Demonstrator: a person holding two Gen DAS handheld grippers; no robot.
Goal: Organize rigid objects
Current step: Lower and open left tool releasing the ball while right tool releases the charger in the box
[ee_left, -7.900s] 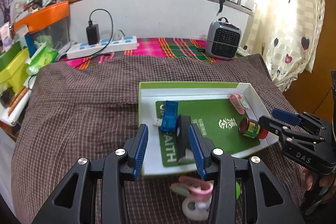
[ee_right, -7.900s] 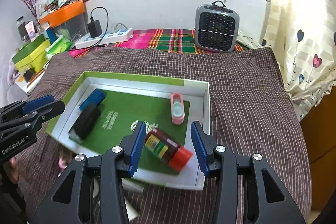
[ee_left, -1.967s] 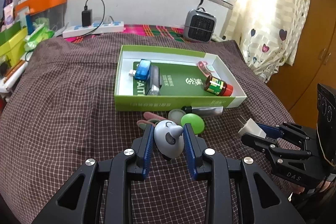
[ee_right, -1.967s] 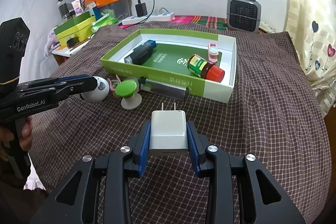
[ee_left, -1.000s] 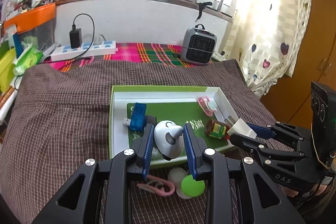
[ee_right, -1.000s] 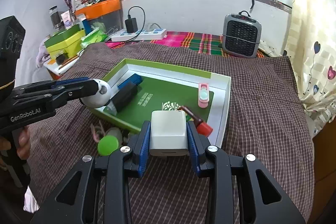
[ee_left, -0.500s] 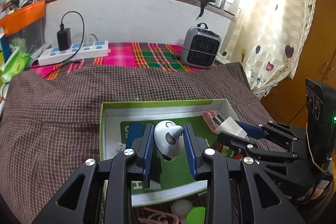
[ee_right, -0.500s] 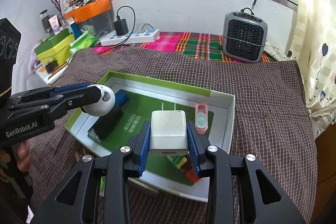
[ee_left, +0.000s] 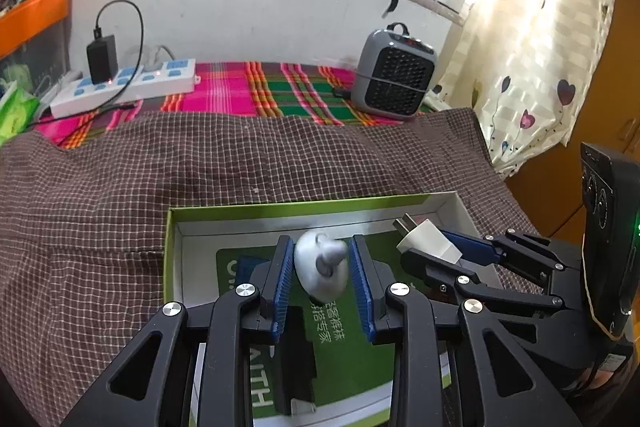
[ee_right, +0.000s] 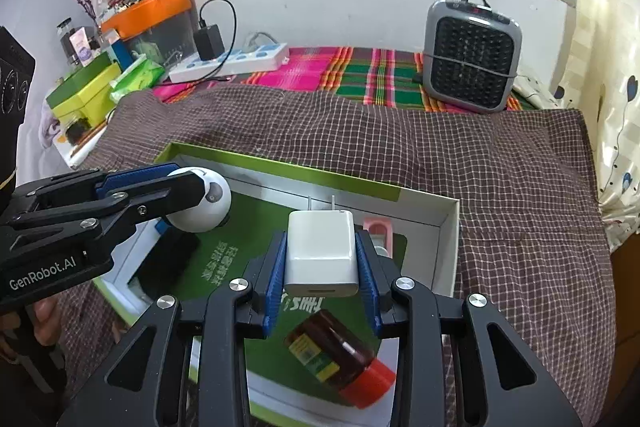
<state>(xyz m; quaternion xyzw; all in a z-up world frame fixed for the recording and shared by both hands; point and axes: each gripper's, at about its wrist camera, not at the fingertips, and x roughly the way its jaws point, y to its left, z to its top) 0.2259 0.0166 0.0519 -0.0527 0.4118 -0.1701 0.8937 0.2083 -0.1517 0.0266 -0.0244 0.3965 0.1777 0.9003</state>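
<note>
We've carried both loads over the green box (ee_right: 448, 223) — left gripper (ee_left: 320, 269) clamps the white ball (ee_left: 320, 267), right gripper (ee_right: 322, 263) the white charger (ee_right: 321, 251) — ready to drop.

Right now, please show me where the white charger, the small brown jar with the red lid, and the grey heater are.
white charger (ee_right: 320, 251), right wrist view, on its top face.
brown jar (ee_right: 328, 351), right wrist view, on its glass body.
grey heater (ee_right: 472, 63), right wrist view, on its front grille.
</note>
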